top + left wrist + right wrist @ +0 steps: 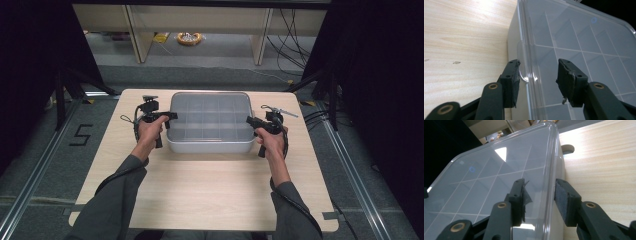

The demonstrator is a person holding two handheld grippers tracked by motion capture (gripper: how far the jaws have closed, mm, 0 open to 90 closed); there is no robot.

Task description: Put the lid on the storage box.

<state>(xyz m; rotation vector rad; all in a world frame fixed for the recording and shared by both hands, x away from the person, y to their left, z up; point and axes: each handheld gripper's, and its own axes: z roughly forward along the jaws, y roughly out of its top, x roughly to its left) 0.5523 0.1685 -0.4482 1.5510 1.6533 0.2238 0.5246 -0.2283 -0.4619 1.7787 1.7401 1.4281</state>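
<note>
Grey box (209,142) with a clear lid (210,112) sits mid-desk (210,200), toward the far edge. The left tool (167,119) straddles the lid's left rim (524,50), one jaw outside by the latch tab and one over the lid, a gap showing on both sides, so not clamped. The right tool (250,121) is the same on the right rim (551,157), jaws apart with the lip between them, pads not pressing.

The box looks like stiff, thin plastic, empty dividers inside, so probably light. The lid is glossy and likely slippery, and may flex or pop if pried unevenly. Best hold is the rim lip on both short sides, level.

The desk is pale wood laminate, smooth and bare. The room has a grey floor (45,145), black curtains at the sides, shelving legs and cables behind.
</note>
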